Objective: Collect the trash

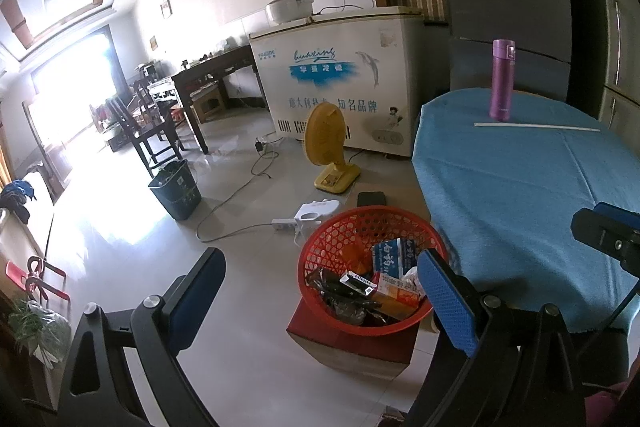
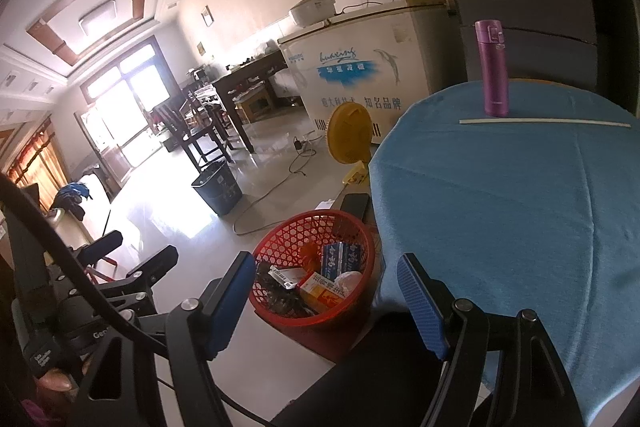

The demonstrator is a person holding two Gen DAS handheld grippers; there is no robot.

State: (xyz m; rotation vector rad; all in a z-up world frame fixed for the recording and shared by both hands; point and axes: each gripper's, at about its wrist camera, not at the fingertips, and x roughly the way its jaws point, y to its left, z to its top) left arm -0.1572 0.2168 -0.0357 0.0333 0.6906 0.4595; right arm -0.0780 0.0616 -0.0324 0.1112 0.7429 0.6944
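Left wrist view: the left gripper (image 1: 320, 291) stands wide apart and holds nothing, above a red basket (image 1: 320, 239) that sits on a box on the floor, just left of the blue-clothed table (image 1: 520, 187). Right gripper (image 2: 326, 287) likewise gapes empty. Trash lies inside the basket: a blue-white carton (image 1: 394, 255), an orange box (image 1: 394, 297) and dark wrappers (image 1: 344, 301); a purple flask (image 1: 501, 79) and white straw (image 1: 536, 126) occupy the table's far side.

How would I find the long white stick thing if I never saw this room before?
Look for the round table with the blue tablecloth beside the white chest freezer. At its far side stands a purple thermos bottle. The white straw-like stick lies flat just in front of that bottle; it is the only thin, pale thing on the cloth, lying down rather than standing.
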